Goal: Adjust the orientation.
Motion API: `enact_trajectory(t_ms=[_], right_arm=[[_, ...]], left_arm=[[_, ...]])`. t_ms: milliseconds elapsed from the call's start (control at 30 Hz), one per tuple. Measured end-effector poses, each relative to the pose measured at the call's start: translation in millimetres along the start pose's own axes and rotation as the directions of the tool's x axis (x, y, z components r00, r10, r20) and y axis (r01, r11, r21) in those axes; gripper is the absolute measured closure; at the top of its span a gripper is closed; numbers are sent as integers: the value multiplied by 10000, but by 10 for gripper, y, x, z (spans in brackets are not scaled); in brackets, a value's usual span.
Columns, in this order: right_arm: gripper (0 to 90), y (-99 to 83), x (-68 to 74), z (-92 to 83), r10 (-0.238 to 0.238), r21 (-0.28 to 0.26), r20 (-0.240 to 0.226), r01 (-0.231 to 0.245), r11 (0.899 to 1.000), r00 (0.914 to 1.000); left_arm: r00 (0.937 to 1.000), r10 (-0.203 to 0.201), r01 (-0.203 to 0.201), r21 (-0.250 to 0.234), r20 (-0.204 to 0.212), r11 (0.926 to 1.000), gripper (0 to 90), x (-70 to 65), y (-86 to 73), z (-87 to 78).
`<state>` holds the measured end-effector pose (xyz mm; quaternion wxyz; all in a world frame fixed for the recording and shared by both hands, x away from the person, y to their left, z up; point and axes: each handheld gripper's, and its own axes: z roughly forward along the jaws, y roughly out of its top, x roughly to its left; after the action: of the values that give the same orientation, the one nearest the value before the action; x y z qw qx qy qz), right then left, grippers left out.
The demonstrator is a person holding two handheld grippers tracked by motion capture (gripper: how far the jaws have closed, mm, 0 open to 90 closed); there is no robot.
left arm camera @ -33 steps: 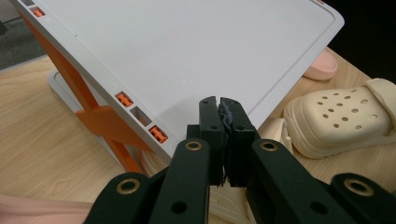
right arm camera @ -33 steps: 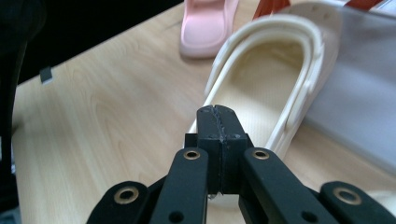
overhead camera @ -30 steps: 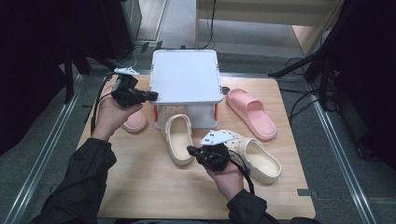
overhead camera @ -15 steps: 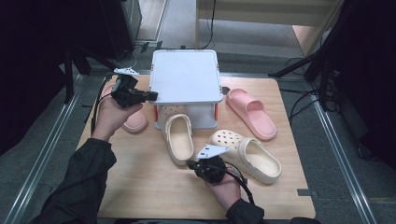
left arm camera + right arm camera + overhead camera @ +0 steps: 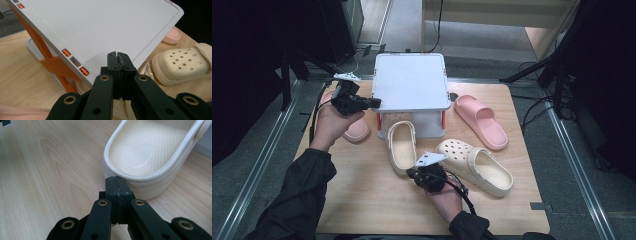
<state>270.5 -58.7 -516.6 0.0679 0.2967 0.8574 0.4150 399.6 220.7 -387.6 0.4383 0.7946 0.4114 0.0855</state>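
High view: my right gripper (image 5: 416,173) at heel of cream clog (image 5: 401,146), toe tucked under white rack (image 5: 412,85); my left gripper (image 5: 373,103) at rack's left edge.

Left gripper view: jaws together, empty, over rack top (image 5: 105,27).

Right gripper view: jaws together, empty, tips at clog heel (image 5: 150,157). Judgement: foam clog light, soft, springy; grip heel rim.

we find the high view fixed above the near edge of the surface (image 5: 362,200), looking forward and down, taking in the whole top from afar. the left gripper view looks along its tongs (image 5: 117,56), close over the white rack (image 5: 105,27). the right gripper view sits low, very near the cream clog (image 5: 150,152). the high view shares rack (image 5: 412,82) and clog (image 5: 402,147).
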Motion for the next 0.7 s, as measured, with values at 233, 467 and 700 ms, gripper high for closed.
enact_trajectory(t_ms=[233, 467, 700], right_arm=[[900, 130, 7, 27, -120, -195, 7, 120, 9997, 9999], [900, 277, -119, 107, 291, -150, -95, -292, 9995, 9995], [900, 411, -159, 237, 253, 111, -12, -253, 9996, 9997]], left_arm=[[10000, 4, -4, 17, -3, 10000, 891, -4, -1, -1], [10000, 10, -10, -9, -20, 10000, 891, -4, -4, -3], [10000, -1, 1, -19, 6, 10000, 893, -1, -6, -4]])
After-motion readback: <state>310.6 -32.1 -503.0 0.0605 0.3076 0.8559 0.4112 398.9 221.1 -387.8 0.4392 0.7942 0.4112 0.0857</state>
